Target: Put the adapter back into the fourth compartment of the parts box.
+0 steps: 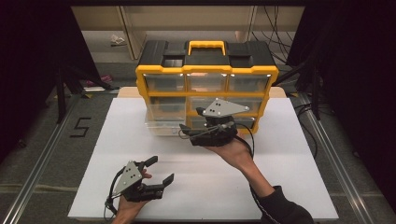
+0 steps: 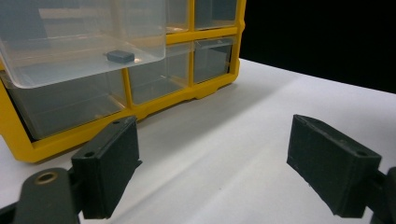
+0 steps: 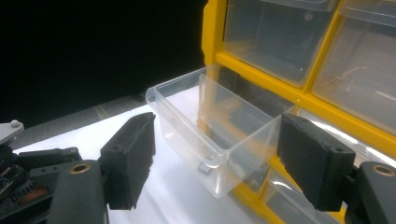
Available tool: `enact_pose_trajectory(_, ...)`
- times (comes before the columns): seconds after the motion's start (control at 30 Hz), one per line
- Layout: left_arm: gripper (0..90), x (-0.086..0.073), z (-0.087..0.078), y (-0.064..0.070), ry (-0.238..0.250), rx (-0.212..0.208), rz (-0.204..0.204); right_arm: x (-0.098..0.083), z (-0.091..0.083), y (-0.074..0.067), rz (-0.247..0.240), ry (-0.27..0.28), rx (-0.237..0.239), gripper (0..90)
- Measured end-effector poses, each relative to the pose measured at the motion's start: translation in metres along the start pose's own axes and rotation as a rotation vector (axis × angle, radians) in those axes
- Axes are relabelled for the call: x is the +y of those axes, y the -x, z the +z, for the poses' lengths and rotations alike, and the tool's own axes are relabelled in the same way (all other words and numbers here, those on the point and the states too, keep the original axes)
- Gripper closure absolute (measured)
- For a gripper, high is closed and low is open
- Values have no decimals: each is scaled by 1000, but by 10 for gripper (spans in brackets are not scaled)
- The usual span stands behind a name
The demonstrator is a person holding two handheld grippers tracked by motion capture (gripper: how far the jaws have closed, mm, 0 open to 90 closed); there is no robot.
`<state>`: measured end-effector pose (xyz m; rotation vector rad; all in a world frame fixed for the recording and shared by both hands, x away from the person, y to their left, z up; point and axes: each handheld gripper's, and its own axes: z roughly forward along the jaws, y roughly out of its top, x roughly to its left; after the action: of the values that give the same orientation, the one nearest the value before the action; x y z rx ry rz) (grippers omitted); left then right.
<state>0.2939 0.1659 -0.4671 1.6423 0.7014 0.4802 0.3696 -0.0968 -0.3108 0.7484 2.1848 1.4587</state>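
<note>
A yellow and black organizer (image 1: 205, 70) with clear drawers stands at the back of the white table (image 1: 280, 186). One clear drawer (image 1: 161, 122) on its left side is pulled out. In the left gripper view this drawer (image 2: 84, 46) holds a small dark block (image 2: 120, 56). My right gripper (image 1: 186, 133) is open just in front of the organizer, jaws pointing left toward the drawer (image 3: 210, 135), whose front corner sits between and beyond the pads (image 3: 130, 158) without touching them. My left gripper (image 1: 161, 169) rests open near the table's front edge with nothing between its pads (image 2: 109, 168).
The organizer has a yellow carry handle (image 1: 206, 45) on top and several shut clear drawers (image 3: 275, 37). Dark floor and metal rails (image 1: 42, 154) flank the table. Cables (image 1: 280, 42) lie behind the organizer on the right.
</note>
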Motion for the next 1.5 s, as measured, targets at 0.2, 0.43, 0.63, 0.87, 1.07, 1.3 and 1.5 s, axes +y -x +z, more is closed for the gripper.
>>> enact_pose_trajectory(0.2,165,0,0,0,0,0,0,-4,-3,2,8,0,-2,286)
enact_pose_trajectory(0.43,165,0,0,0,1,-1,1,-8,-7,4,16,2,-3,286)
enact_pose_trajectory(0.63,164,0,0,0,1,-1,1,-12,-9,5,22,1,-3,278)
enact_pose_trajectory(0.87,164,0,0,0,2,-1,1,-16,-12,6,28,3,-4,267)
enact_pose_trajectory(1.07,163,0,0,0,1,-2,1,-18,-14,5,27,10,2,246)
enact_pose_trajectory(1.3,163,0,0,0,2,-5,-2,-21,-16,4,29,11,11,230)
enact_pose_trajectory(1.5,162,0,0,0,2,-6,-3,-23,-17,3,32,12,12,225)
